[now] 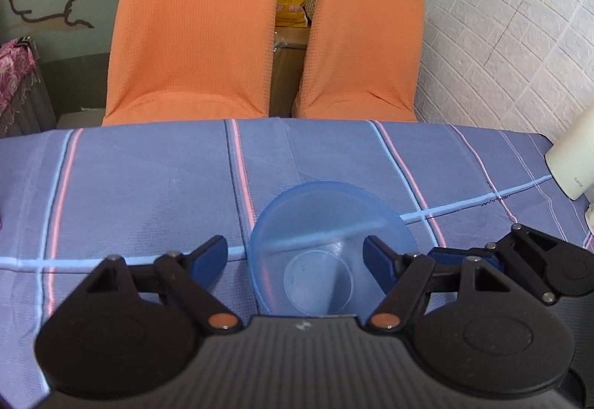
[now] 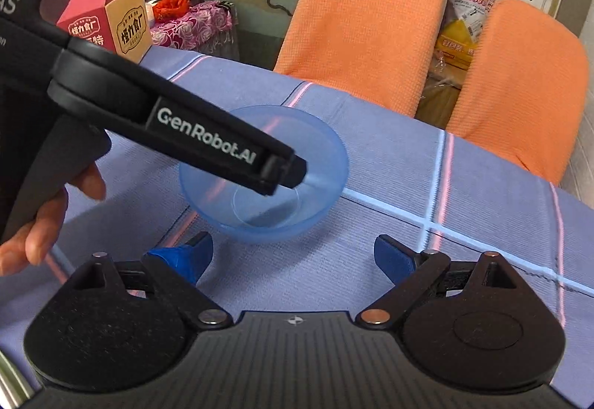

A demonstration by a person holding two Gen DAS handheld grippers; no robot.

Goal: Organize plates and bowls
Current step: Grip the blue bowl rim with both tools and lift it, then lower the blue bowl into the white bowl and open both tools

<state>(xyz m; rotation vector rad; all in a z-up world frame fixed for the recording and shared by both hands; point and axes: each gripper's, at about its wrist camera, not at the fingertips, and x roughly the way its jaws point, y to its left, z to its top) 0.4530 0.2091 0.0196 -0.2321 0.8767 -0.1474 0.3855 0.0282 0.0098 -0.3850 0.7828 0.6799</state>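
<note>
Your left hand-held gripper is wide open above the blue bowl, which rests upright on the bench. Straddle one wall section, close firmly (thin plastic may flex). Keep the right hand-held gripper, open and empty, just beside the bowl.

Soft even daylight, faint shadows, strong fisheye edge distortion
</note>
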